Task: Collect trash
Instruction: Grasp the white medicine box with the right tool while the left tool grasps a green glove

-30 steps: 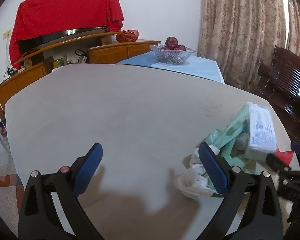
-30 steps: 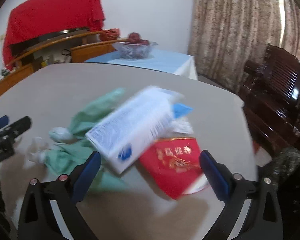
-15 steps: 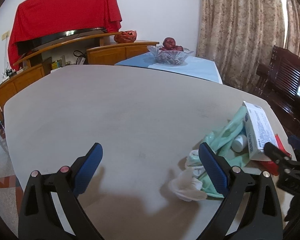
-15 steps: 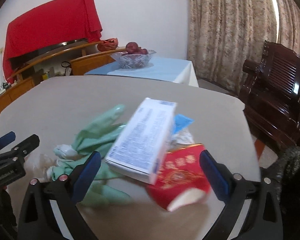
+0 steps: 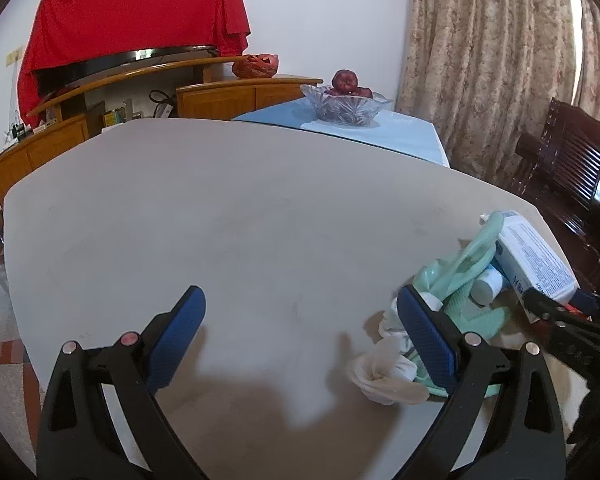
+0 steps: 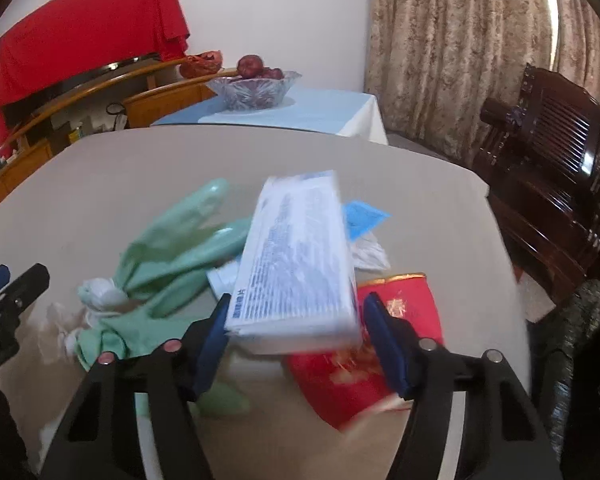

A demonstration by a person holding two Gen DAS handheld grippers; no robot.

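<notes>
Left claw (image 5: 300,334) gaped wide over bare bench (image 5: 240,216), gripping nothing. Just beside its right finger, crumpled white tissue (image 5: 384,372) on the bench, against mint-green rubber gloves (image 6: 168,256) sprawled limp, fingers pointing away. Further right, white carton (image 6: 300,256) printed with fine blue text, slightly blurred, lifted clear of the heap and tilted, near end clamped between the blue pads of the right claw (image 6: 296,336). Beneath and right of it, red paper cup (image 6: 384,340) with gold lettering, lying on its side; blue scrap (image 6: 364,216) behind.
</notes>
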